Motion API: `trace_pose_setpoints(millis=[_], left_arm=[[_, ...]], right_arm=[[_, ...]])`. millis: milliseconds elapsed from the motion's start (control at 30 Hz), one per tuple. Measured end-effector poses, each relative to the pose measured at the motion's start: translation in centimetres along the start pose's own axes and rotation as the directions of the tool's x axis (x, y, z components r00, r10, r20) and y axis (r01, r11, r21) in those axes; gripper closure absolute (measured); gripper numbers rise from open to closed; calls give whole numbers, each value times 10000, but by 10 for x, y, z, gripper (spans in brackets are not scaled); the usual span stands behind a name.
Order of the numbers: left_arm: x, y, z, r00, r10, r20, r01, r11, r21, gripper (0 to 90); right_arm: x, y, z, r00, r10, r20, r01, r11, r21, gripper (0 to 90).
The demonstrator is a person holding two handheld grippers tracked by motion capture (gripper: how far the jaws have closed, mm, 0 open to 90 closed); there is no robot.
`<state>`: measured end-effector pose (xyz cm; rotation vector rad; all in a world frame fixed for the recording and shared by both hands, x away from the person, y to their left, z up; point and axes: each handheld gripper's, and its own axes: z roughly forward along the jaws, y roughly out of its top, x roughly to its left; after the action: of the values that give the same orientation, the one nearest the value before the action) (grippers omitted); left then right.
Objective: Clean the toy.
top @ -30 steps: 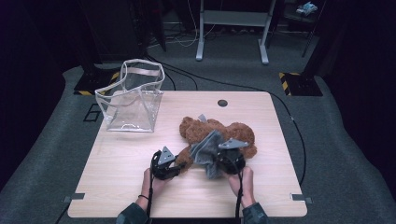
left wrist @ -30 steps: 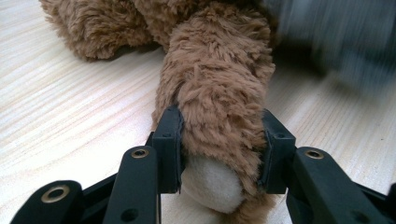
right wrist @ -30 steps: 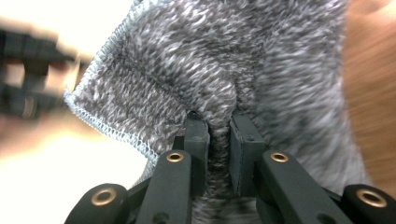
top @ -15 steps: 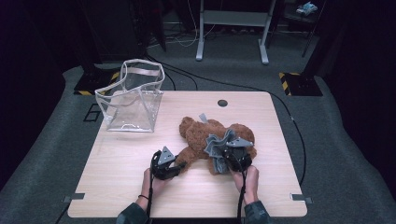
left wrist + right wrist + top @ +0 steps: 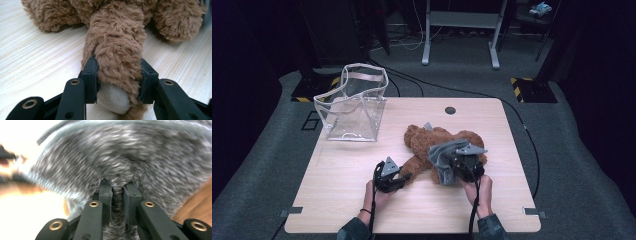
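A brown teddy bear (image 5: 439,142) lies on the wooden table (image 5: 342,200), a little right of the middle. My left gripper (image 5: 401,177) is shut on one of the bear's legs (image 5: 117,52); its pads squeeze the fur just above the white sole (image 5: 112,98). Over the bear's right side hangs a grey knitted cloth (image 5: 446,160). My right gripper (image 5: 457,167) is shut on a fold of that grey cloth (image 5: 125,165), which bunches between the jaws. Brown fur (image 5: 197,202) shows at the right edge of the right gripper view.
A clear plastic bag (image 5: 354,102) with a pale rim stands open at the table's back left. A round dark grommet (image 5: 450,110) sits near the far edge. Bare wood lies in front of the bear and to the left of it.
My right gripper has moved to the right with the grey cloth, drawing it across the bear. The left gripper and the leg it holds have stayed put.
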<state>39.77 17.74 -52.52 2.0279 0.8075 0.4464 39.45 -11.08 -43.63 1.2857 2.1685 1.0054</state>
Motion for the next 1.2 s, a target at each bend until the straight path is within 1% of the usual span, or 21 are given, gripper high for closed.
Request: trace_pose_setpoints(millis=[67,133,167,267,300,333,400,500,567,633,700,733,767,800,900,967,1000,1067,1100,1167,1200], left_arm=[[0,0,0,10000,2,-3,-2,10000,-14,589],[0,0,0,10000,14,33,-14,10000,51,590],[0,0,0,10000,-66,-17,66,10000,-74,590],[1,0,-1,10000,-42,79,42,10000,42,592],[1,0,-1,10000,-35,82,34,10000,41,593],[1,0,-1,10000,-39,88,38,10000,39,594],[0,0,0,10000,-36,66,36,10000,12,595],[1,0,-1,10000,12,75,-13,10000,54,596],[1,0,-1,10000,15,73,-16,10000,54,596],[1,0,-1,10000,19,71,-20,10000,56,595],[1,0,-1,10000,24,66,-24,10000,57,595],[0,0,0,10000,-46,13,46,10000,-31,595],[0,0,0,10000,-46,13,46,10000,-31,595],[0,0,0,10000,-48,-10,48,10000,-56,595],[0,0,0,10000,-35,51,35,10000,20,594],[0,0,0,10000,-50,-19,50,10000,-57,594],[0,0,0,10000,-40,50,40,10000,22,594],[0,0,-1,10000,-34,73,34,10000,51,594],[0,0,0,10000,-36,74,36,10000,47,594],[1,0,-1,10000,-42,79,41,10000,50,594],[0,0,0,10000,-43,50,43,10000,21,594]], right_arm=[[-1,17,-7,9998,-85,172,90,9995,-305,792],[-2,34,-9,9993,-135,363,154,9985,-517,793],[-4,43,-5,9977,-307,604,332,9986,-409,793],[-13,53,10,9929,-253,1165,239,9996,134,796],[-18,51,14,9895,-197,1434,147,9992,361,799],[-23,49,16,9889,-106,1484,44,9991,421,800],[-32,43,16,9877,110,1559,-162,9994,319,803],[-46,35,8,9830,370,1799,-413,9989,204,803],[-57,31,3,9766,641,2053,-678,9976,110,804],[-68,25,0,9725,954,2125,-996,9950,88,806],[-77,16,0,9643,1232,2344,-1276,9918,38,807],[-82,12,1,9615,1406,2362,-1462,9892,63,808],[-82,12,1,9615,1406,2362,-1462,9892,63,808],[-92,-3,6,9519,1735,2525,-1840,9828,182,811],[-99,-15,11,9470,2108,2426,-2260,9734,364,812],[-102,-21,14,9455,2228,2375,-2414,9690,520,812],[-103,-25,17,9433,2344,2351,-2566,9641,682,812],[-109,-32,22,9434,2501,2180,-2767,9556,1009,811],[-111,-35,24,9456,2482,2104,-2765,9538,1175,811],[-112,-38,26,9432,2553,2126,-2886,9466,1437,810],[-112,-37,24,9432,2513,2175,-2862,9468,1471,810]])
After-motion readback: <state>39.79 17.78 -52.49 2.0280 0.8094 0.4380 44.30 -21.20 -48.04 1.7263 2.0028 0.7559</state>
